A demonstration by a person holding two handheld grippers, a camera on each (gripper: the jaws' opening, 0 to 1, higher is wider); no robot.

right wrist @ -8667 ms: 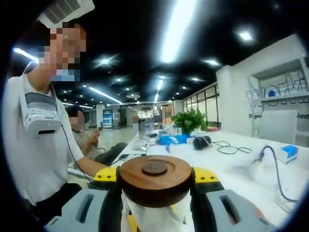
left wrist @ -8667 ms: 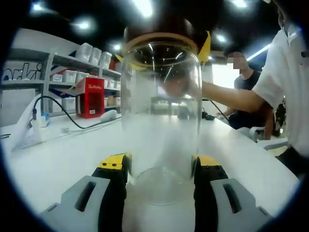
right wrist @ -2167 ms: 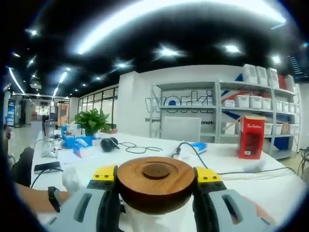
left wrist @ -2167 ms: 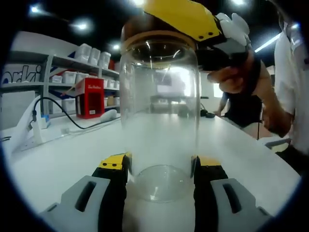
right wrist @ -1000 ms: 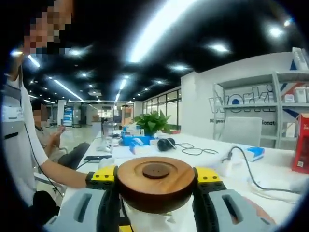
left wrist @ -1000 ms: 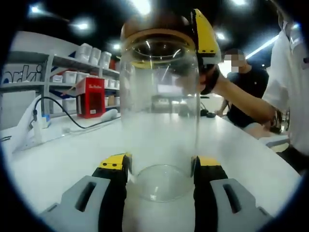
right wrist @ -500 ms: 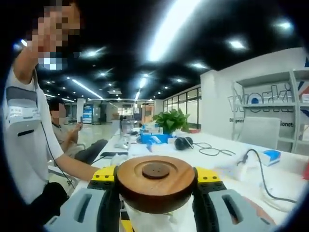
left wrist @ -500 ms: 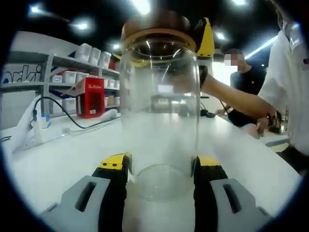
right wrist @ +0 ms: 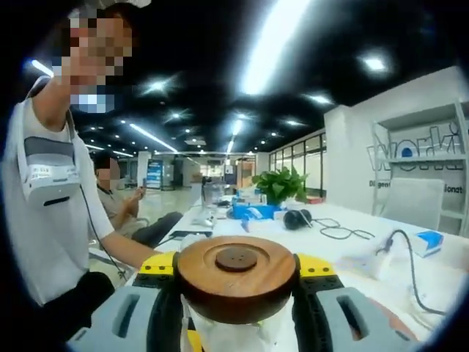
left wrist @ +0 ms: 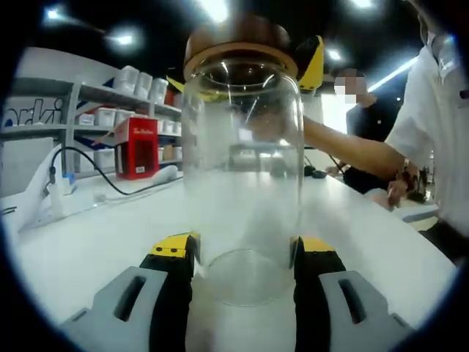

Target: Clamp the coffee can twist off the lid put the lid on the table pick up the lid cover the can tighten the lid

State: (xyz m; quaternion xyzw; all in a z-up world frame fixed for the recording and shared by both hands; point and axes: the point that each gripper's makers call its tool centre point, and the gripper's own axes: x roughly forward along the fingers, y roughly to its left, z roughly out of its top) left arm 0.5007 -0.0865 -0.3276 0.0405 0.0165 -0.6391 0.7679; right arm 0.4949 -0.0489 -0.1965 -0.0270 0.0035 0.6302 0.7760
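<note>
In the left gripper view the left gripper (left wrist: 242,257) pinches the base of the clear can (left wrist: 243,169) upright on the table (left wrist: 88,235) — its wooden lid (left wrist: 238,40) on top. In the right gripper view, the right gripper (right wrist: 237,273) grips that lid between both jaws.

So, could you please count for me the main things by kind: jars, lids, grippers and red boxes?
Glass jar: 1
Wooden lid, on the jar: 1
Grippers: 2, the left gripper at the jar's base, the right gripper around the lid
Red box on the table: 1
Total: 5
</note>
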